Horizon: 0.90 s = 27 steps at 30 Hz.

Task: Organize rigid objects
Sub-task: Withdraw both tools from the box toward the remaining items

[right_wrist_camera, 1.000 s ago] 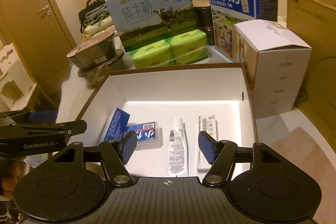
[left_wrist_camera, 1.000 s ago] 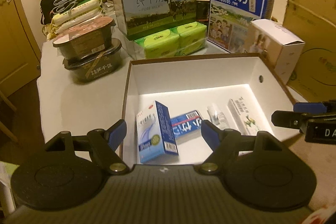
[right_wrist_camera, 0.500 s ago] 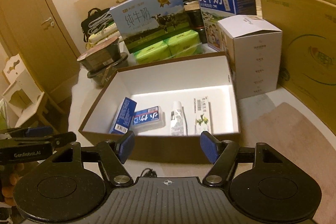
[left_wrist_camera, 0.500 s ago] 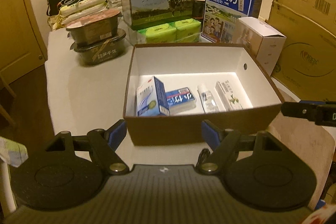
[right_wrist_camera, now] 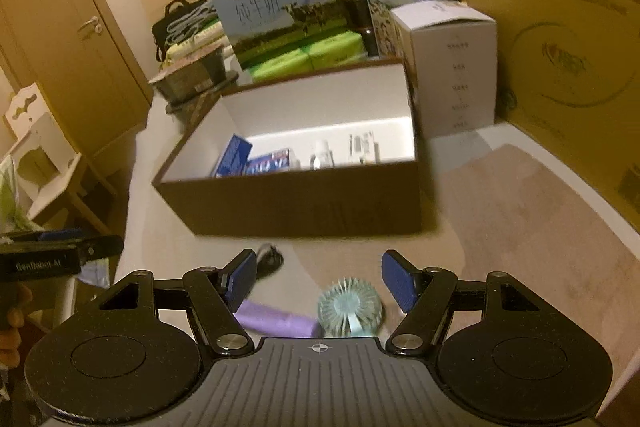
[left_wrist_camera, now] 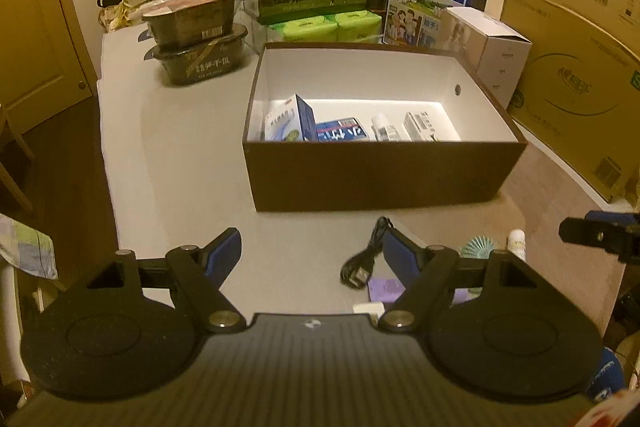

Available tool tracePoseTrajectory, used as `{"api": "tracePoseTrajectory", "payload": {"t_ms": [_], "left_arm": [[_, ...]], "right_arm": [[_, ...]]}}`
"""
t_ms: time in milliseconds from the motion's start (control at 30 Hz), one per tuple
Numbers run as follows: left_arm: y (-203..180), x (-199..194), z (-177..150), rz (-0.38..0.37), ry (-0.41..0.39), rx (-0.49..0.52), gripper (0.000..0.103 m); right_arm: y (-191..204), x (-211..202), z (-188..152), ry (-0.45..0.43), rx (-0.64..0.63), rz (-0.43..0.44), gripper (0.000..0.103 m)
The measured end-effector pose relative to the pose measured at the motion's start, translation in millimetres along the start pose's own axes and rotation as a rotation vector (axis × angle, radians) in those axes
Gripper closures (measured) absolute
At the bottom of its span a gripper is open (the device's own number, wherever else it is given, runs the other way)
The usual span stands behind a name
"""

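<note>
From the left wrist, the left gripper (left_wrist_camera: 312, 251) hangs above the counter (left_wrist_camera: 180, 167) with its fingers (left_wrist_camera: 226, 247) spread wide and nothing between them. Ahead stands the brown box (left_wrist_camera: 376, 179), white inside, holding a leaning blue-and-white carton (left_wrist_camera: 286, 123), a flat blue packet (left_wrist_camera: 340, 131), a small tube (left_wrist_camera: 382, 127) and a white pack (left_wrist_camera: 418, 125) in a row. Just before the box lies a black cable (left_wrist_camera: 366, 259), with a purple item (left_wrist_camera: 384, 289) and a teal ribbed fan (left_wrist_camera: 478, 247) near the right finger. From the right wrist, the right gripper (right_wrist_camera: 318, 277) also has its fingers (right_wrist_camera: 398, 277) wide apart, empty, above the teal ribbed fan (right_wrist_camera: 348, 309) and purple item (right_wrist_camera: 276, 321); the brown box (right_wrist_camera: 304, 199) sits beyond.
</note>
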<state>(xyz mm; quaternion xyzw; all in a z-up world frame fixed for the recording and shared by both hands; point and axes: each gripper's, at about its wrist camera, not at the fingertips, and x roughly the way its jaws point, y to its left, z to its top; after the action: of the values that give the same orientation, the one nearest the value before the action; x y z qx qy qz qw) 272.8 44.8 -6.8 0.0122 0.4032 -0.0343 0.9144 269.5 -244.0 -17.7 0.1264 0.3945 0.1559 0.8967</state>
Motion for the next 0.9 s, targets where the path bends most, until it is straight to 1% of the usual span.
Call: {"api": "tracePoseTrajectory", "payload": {"t_ms": [400, 667, 900], "left_arm": [[-8.9, -16.9, -39.4, -0.020, 0.035, -0.014, 0.026], [-11.2, -21.0, -64.3, -0.025, 0.060, -0.019, 0.026], [-13.2, -20.9, -82.3, -0.033, 0.071, 0.001, 0.026]], "right_arm": [[-5.5, -22.7, -44.8, 0.023, 0.021, 0.003, 0.034], [-2.7, -24.6, -67.1, 0.050, 0.014, 0.011, 0.034], [-4.1, -19.5, -84.1, 0.092, 0.022, 0.006, 0.034]]}}
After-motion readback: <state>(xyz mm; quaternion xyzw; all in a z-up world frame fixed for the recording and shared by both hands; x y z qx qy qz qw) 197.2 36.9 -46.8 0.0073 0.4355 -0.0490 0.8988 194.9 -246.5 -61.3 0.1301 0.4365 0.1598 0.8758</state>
